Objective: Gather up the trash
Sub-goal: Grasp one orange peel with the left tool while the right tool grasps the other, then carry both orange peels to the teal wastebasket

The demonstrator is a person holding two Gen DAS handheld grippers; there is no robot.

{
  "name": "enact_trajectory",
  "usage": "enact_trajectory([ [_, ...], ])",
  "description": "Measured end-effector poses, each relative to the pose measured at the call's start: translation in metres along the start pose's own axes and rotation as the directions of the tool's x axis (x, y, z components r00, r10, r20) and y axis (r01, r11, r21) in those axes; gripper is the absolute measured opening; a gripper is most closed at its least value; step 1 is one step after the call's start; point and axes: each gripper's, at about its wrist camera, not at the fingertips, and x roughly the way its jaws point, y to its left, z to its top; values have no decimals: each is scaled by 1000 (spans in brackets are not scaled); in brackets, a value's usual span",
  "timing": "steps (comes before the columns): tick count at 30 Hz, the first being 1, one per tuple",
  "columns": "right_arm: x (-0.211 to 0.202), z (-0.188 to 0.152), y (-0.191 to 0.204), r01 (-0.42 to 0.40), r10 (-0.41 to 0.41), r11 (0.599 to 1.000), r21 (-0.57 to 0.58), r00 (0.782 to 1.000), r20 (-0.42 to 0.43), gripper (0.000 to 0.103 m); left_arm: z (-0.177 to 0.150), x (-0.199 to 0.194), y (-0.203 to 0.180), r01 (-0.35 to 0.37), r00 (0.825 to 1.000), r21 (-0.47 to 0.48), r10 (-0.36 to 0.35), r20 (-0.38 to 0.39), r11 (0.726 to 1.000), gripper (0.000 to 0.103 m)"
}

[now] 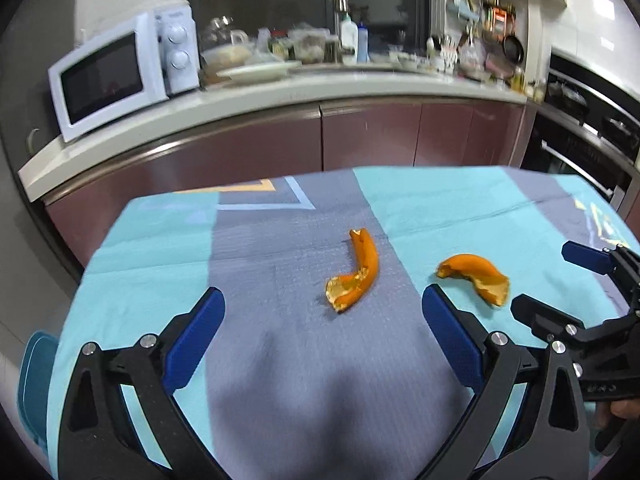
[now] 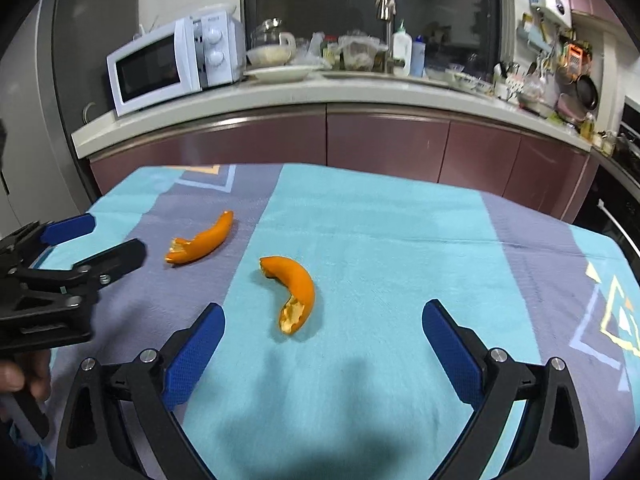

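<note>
Two curved strips of orange peel lie on a table under a turquoise and grey cloth (image 1: 152, 264). One peel (image 1: 354, 276) rests on the grey stripe, just ahead of my left gripper (image 1: 322, 298), which is open and holds nothing. The other peel (image 1: 474, 278) lies to its right on the turquoise part. In the right wrist view that second peel (image 2: 294, 292) sits just beyond my open, bare right gripper (image 2: 323, 311), slightly left of centre. The first peel (image 2: 204, 240) lies further left, near the left gripper (image 2: 114, 236). The right gripper (image 1: 544, 278) shows at the left view's right edge.
Beyond the table's far edge runs a kitchen counter (image 1: 248, 96) with maroon cabinets, a white microwave (image 1: 108, 80) and cluttered dishes and bottles. A dark oven (image 1: 588, 136) stands at the right. A blue chair (image 1: 36, 364) sits by the table's left side.
</note>
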Motion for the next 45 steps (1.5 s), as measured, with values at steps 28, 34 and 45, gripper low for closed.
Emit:
enact_trajectory([
  [28,48,11,0,-167,166,986,7,976,-139,14,9,84,-7,188,971,-24,-190,-144,982,13],
  [34,28,7,4,-195,197,980,29,975,-105,13,-1,51,-2,204,973,-55,-209,-97,977,13],
  [45,-54,7,42,-230,231,973,-24,971,65,13,-30,-93,26,86,987,-56,-78,137,995,13],
])
